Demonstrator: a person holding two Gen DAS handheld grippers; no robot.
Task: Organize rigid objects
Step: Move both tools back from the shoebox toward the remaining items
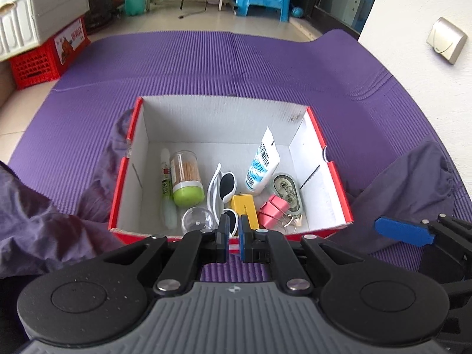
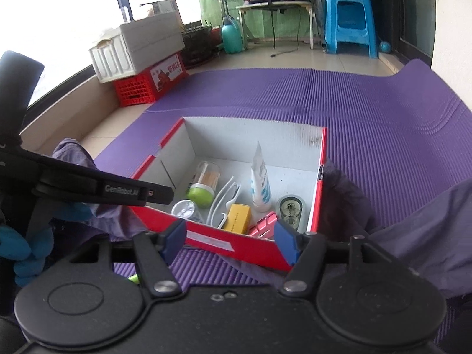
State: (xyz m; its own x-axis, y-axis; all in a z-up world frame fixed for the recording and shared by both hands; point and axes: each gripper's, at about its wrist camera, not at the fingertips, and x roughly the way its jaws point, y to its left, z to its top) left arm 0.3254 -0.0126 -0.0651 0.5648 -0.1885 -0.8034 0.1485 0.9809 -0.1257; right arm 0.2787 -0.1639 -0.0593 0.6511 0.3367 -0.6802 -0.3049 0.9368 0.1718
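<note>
We see a red box [image 1: 124, 183] with white inside walls on a purple mat [image 1: 206, 59], and all the small things lie in it. Along its left side lie a glue stick [image 1: 166, 183] and a toothpick jar [image 1: 187, 178] with a green cap; a clear round lid [image 1: 197, 219] sits near the front wall. White sunglasses [image 1: 222, 188] lie in the middle, touching a yellow box [image 1: 244, 208]. To the right are a white tube [image 1: 262, 162], a pink binder clip [image 1: 273, 209] and a correction tape [image 1: 287, 190].

Our left gripper [image 1: 234, 236] hangs above the box's near edge with its fingers together and nothing between them. Our right gripper [image 2: 230, 240] also hangs above the near edge, its fingers apart and empty.
</note>
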